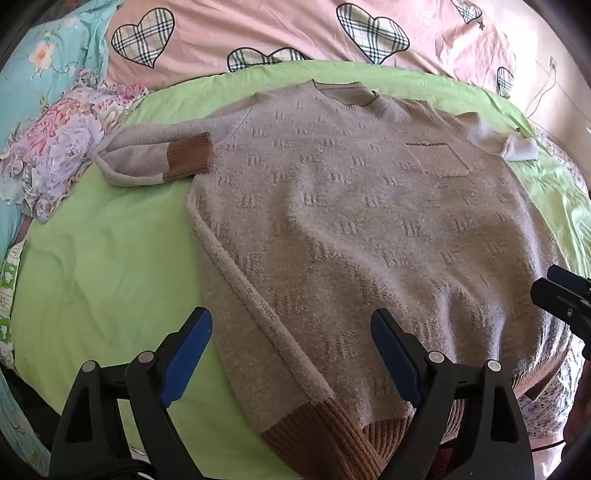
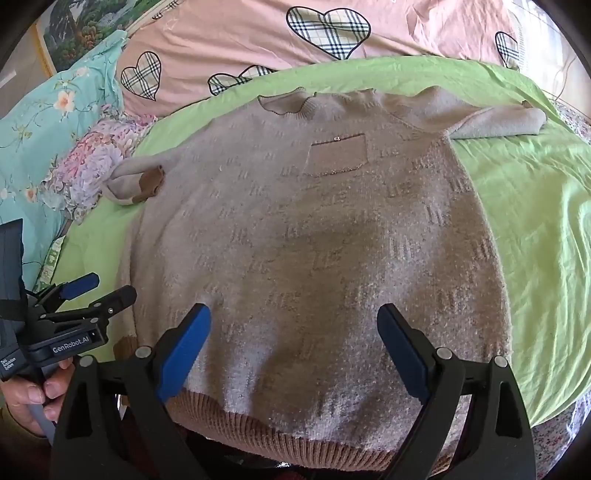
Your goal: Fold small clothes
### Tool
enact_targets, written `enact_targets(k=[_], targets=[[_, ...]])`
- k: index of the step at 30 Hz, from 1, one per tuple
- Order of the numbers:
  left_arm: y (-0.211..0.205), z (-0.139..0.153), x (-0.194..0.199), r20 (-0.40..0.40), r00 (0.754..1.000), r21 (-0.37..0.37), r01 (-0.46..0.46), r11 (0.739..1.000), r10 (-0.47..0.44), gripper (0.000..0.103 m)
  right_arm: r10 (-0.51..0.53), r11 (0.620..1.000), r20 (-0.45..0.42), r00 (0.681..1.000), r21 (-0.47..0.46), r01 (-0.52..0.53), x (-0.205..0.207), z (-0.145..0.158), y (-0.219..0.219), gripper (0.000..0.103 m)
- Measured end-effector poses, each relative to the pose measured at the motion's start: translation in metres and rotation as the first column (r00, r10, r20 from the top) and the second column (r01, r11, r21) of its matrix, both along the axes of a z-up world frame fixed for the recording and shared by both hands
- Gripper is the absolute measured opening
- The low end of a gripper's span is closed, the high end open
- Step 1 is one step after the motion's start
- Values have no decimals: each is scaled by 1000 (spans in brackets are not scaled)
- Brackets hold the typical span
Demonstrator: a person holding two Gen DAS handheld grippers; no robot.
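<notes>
A beige knitted sweater [image 1: 351, 206] with brown ribbed hem and cuffs lies flat, front up, on a green sheet [image 1: 103, 266]; its chest pocket [image 1: 437, 157] faces up. One sleeve [image 1: 159, 158] is folded in at the left, its brown cuff beside the body. The other sleeve [image 2: 498, 122] stretches out to the right. My left gripper [image 1: 291, 350] hovers open over the sweater's lower left edge, nothing between its blue pads. My right gripper [image 2: 293, 349] hovers open above the hem's middle [image 2: 280, 435], also holding nothing. The left gripper [image 2: 92, 291] also shows at the left of the right wrist view, held by a hand [image 2: 33, 398].
A pink quilt with checked hearts [image 1: 258, 33] lies behind the green sheet. Teal floral bedding [image 1: 48, 59] and a flowered cloth [image 1: 62, 147] sit at the left. Green sheet stretches bare right of the sweater [image 2: 535, 229]. A cable runs along the far right wall [image 1: 543, 92].
</notes>
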State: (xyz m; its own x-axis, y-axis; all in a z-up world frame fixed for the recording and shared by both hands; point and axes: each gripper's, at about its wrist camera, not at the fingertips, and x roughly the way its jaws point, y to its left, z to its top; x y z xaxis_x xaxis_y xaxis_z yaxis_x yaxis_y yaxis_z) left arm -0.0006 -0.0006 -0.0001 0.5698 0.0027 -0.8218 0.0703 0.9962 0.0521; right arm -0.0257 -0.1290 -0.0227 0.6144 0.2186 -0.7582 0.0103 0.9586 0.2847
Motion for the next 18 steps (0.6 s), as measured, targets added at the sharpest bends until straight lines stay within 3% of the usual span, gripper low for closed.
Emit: enact_targets(k=[18], targets=[[0,-1,5,4,1000,15,-1,1000,1,88,-1,1000,11,1000,-5,1,6,6,0,92]])
